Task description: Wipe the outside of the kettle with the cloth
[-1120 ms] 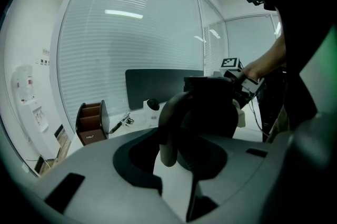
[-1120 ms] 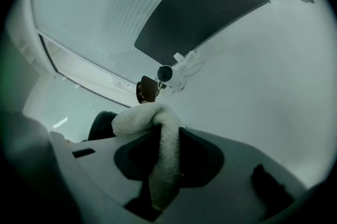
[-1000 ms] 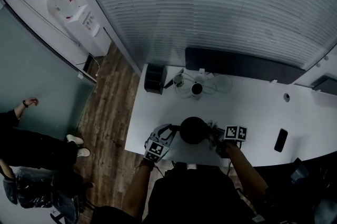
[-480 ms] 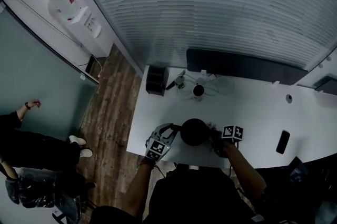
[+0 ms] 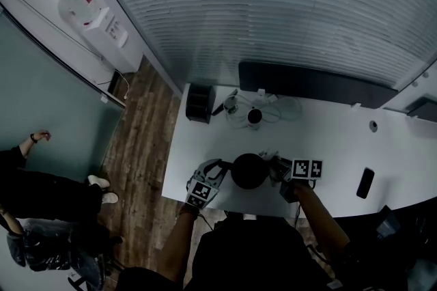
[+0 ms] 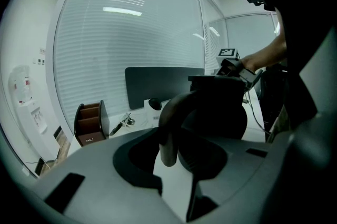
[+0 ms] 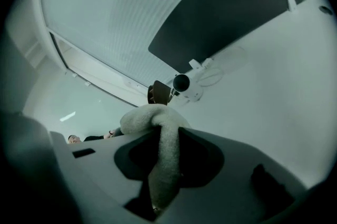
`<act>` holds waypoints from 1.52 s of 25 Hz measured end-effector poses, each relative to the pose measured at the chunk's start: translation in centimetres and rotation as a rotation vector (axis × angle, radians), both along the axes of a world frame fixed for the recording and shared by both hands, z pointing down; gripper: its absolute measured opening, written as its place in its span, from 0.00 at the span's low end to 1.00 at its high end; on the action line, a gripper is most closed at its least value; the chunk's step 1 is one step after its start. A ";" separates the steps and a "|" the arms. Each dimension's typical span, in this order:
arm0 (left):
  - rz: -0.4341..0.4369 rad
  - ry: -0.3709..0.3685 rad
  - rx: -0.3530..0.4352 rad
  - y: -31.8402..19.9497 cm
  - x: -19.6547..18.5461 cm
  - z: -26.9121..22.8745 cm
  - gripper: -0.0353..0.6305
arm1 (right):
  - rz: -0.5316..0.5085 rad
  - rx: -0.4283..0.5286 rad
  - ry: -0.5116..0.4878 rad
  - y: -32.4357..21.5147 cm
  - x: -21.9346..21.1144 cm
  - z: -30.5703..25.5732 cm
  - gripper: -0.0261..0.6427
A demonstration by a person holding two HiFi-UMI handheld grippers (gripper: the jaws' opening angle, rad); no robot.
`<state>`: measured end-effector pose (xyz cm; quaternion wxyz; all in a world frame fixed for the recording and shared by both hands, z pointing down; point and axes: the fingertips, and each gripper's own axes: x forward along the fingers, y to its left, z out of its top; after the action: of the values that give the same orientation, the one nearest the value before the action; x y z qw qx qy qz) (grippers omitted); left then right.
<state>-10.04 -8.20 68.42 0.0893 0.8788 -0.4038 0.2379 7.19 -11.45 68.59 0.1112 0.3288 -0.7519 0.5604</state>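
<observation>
Steadying, near left: left gripper (image 5: 220,173) clamped on the handle (image 6: 169,123) of the kettle (image 5: 249,170), which stands by the near table (image 5: 328,146) edge. Right: right gripper (image 5: 281,173) pinching the cloth (image 7: 160,154), just beside the kettle. Risk: hard rubbing could twist the kettle from that hold and tip it.

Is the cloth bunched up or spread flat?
Bunched: the cloth sits as a folded wad pinched between the right gripper's jaws.
</observation>
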 end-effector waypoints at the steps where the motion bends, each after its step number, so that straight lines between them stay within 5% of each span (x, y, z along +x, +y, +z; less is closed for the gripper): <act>1: 0.003 -0.002 -0.001 0.0 0.0 0.0 0.22 | -0.019 0.025 0.007 -0.3 -0.3 -0.6 0.17; 5: 0.004 0.000 0.000 0.0 0.0 0.1 0.22 | -0.071 0.063 0.027 -1.1 -1.2 -0.7 0.17; 21: 0.026 -0.016 -0.009 -1.5 0.1 0.0 0.22 | 0.126 -0.206 -0.074 -1.0 -0.3 9.0 0.17; 31: 0.025 -0.017 -0.014 -1.6 0.3 0.5 0.22 | 0.042 -0.033 -0.167 -2.4 -1.8 1.0 0.17; 38: 0.030 -0.012 -0.016 -2.1 0.4 -0.1 0.22 | -0.125 0.123 -0.041 -3.5 -3.5 -1.3 0.17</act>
<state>-9.68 -10.33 68.31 0.0905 0.8826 -0.3891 0.2479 3.70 -14.91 67.28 0.1103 0.2760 -0.8060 0.5118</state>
